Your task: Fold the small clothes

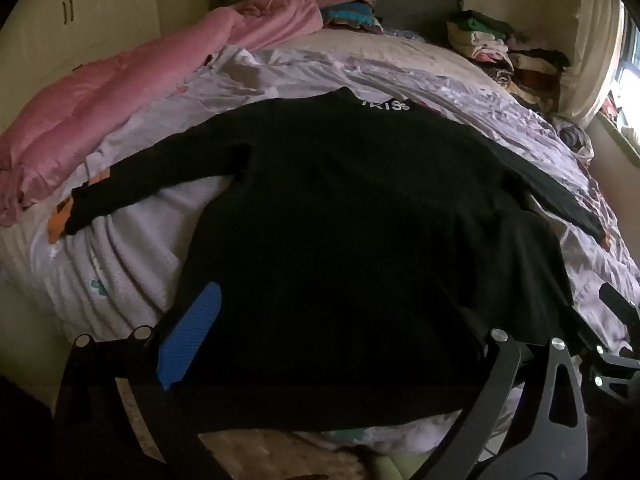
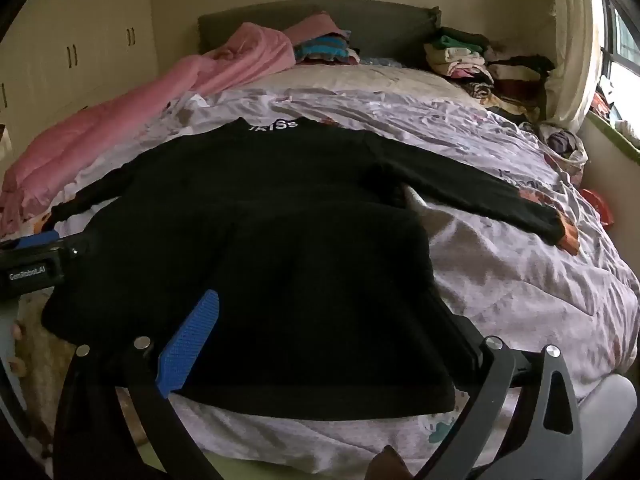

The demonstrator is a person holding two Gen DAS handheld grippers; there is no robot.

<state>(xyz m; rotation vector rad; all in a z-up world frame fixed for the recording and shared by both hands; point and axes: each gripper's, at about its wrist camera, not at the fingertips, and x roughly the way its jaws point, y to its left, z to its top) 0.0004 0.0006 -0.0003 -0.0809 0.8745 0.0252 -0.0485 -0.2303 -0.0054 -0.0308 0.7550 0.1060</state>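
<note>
A black long-sleeved top (image 1: 340,208) lies flat on the bed, front down the middle and both sleeves spread out sideways. Its collar (image 1: 384,104) with white letters points to the headboard, and the hem faces me. My left gripper (image 1: 332,320) hovers open over the hem's left part, its blue pad (image 1: 192,332) showing, with nothing pinched. In the right wrist view the same top (image 2: 260,220) lies under my right gripper (image 2: 324,332), also wide open above the hem's right part. The left gripper's body (image 2: 32,264) shows at the left edge there.
A pink quilt (image 1: 100,112) is bunched along the bed's left side. Piles of clothes (image 1: 500,44) sit at the far right by the grey headboard (image 2: 380,20). The pale printed sheet (image 2: 520,280) is wrinkled. Wardrobe doors (image 1: 80,12) stand left, a window (image 2: 620,48) right.
</note>
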